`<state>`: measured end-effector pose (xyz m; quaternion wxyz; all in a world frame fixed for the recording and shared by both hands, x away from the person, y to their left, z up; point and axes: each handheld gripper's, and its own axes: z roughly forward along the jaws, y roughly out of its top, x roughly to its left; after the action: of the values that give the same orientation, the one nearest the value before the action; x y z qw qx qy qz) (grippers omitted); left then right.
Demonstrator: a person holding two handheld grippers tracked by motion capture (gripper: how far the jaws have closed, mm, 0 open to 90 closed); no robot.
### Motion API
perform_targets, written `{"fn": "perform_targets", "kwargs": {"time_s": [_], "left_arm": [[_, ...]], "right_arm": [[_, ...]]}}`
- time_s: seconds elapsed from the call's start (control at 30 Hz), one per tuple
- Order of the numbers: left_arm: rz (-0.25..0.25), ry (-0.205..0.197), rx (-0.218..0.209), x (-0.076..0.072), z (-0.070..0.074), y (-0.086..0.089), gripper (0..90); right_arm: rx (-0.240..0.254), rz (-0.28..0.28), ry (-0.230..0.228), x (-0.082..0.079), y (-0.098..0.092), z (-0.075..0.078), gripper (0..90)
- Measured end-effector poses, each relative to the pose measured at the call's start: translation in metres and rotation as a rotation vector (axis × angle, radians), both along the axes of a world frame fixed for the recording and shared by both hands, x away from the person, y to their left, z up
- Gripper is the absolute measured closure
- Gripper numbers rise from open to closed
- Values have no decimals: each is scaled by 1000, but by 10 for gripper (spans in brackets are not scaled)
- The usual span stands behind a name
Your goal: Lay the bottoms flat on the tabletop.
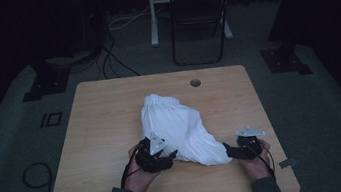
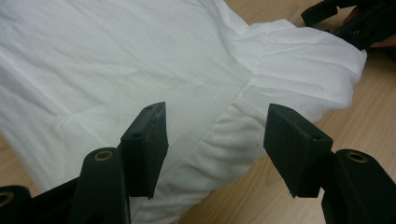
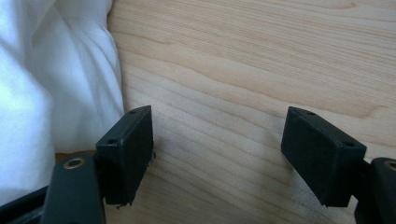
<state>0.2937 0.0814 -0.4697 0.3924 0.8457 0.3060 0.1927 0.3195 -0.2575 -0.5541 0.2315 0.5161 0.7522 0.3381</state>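
Grippers sat at the near edge of the table [image 1: 95, 111], one to each side of the white garment [image 1: 175, 125]. The left gripper [image 1: 167, 156] had its jaws wide apart, with the gathered hem of the garment lying under and between them in the left gripper view, pads not pressing on it. The right gripper [image 1: 229, 151] was also wide, bare wood between its jaws, the cloth just beside its one pad [image 3: 128, 149] in the right gripper view. Neither held anything.

As a judgement, trouble could come from a shallow bite: if the left gripper closed on only the top layer of the bunched hem, the layers would separate and the cloth would bunch rather than spread. The right gripper could close on nothing, since the fabric lay outside its jaws.

From that near edge the garment ran in a rumpled heap toward the table's middle, its elastic end farthest off, toward the far edge.
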Motion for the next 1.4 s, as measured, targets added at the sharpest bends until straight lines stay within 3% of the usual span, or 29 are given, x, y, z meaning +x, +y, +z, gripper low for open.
{"fn": "perform_targets", "kwargs": {"time_s": [0.93,1.2,1.4], "left_arm": [[-97,-2,20,12,-10,-56,365],[-132,-4,57,12,-18,-76,350],[-146,1,57,17,-22,-89,318]], "right_arm": [[1,-1,0,0,0,0,252],[1,0,0,0,0,0,251],[1,-1,0,0,0,0,251]]}}
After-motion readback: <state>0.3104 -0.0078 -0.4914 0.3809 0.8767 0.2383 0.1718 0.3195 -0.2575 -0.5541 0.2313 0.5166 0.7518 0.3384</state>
